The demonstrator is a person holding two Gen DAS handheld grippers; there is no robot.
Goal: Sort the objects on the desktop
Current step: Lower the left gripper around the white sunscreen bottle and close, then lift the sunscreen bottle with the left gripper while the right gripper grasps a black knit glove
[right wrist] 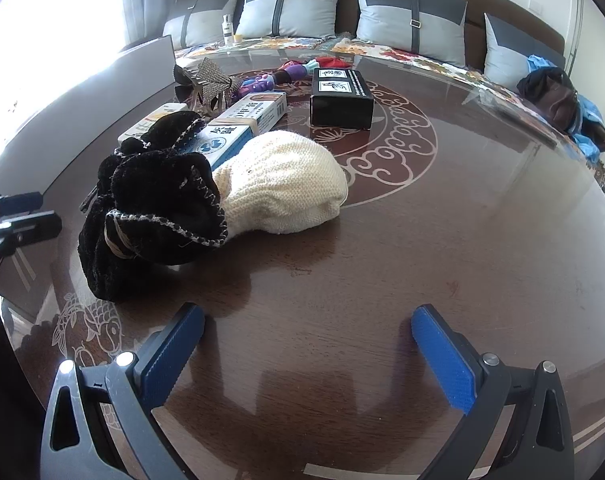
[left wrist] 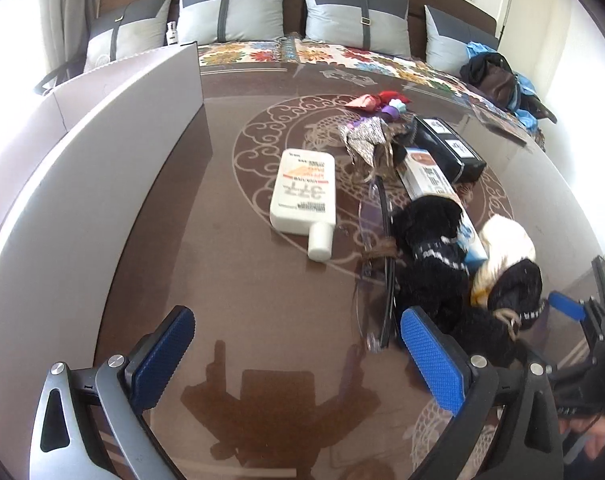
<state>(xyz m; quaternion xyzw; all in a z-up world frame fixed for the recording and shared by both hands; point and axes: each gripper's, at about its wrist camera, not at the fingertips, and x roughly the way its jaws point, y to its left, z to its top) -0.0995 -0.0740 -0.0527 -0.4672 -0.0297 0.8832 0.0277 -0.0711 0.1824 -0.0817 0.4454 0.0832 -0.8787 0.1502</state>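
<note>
**Both grippers empty, the pile not yet picked from**

Neither tool holds anything. The left gripper hovers over bare tabletop with its jaws wide apart; the right gripper does the same on its side, jaws equally spread. By my reading the sorting is at its reaching stage: a first or next object has yet to be chosen.

Taking the white bottle as the landmark, everything to be sorted lies on the glossy brown table to its right. Just beside the bottle runs a thin dark-rimmed piece, apparently eyeglasses, too blurred to be sure. Beyond that sits the black-and-cream knitted bundle, leaning on a long blue-and-white box. Further right of the bottle stands a black box. Behind the bottle lies a checked fabric bow, and behind that a small heap of coloured bits.

Count: one bottle, two boxes, one knitted bundle, one bow, one pair of glasses if such it is; the coloured bits cannot be counted.

The knitted bundle is nearest both tools. Taking it probably calls for lowering one gripper around its tied neck and closing there, since soft wool may slip or drag the box.
</note>
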